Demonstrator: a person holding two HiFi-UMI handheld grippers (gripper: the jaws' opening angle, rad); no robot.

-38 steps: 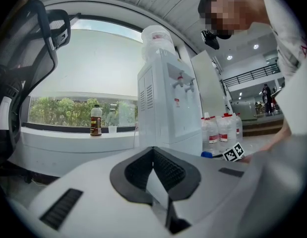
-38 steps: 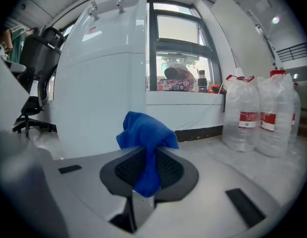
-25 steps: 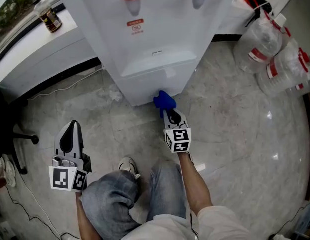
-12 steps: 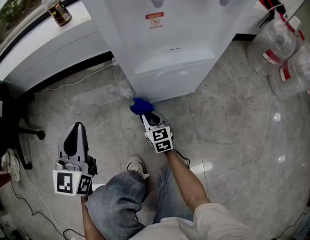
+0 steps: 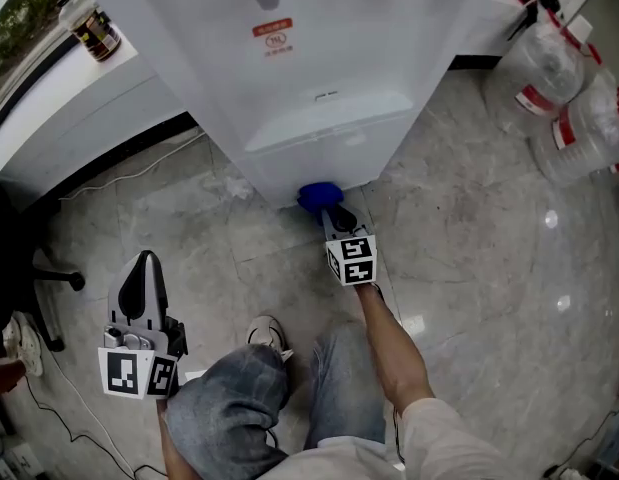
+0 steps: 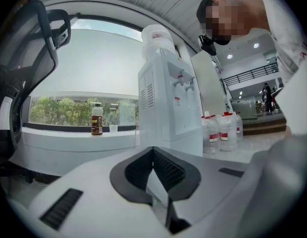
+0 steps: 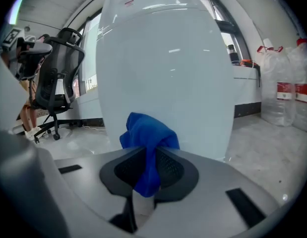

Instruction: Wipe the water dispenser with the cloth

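1. Two grippers show in the head view. The left gripper (image 5: 144, 264) hangs low at the left over the grey stone floor (image 5: 469, 228), well apart from the dispenser. In its own view we see its jaws closed together with nothing between them.
2. Far up at the left, a brown bottle (image 5: 94, 30) stands on a white counter (image 5: 49, 108).
3. The white water dispenser (image 5: 319, 68) fills the top middle, and we look down its glossy front panel.
4. The cloth (image 5: 317, 196) is deep blue and crumpled into a small wad. It sits against the bottom front edge of the dispenser, just above the floor.
5. The right gripper (image 5: 330, 210) is clamped on that cloth. In its own view the wad (image 7: 148, 133) bulges above the dark ribbed pads, and a tail hangs down between them.
6. Clear water jugs (image 5: 569, 88) with red labels lie at the far right.
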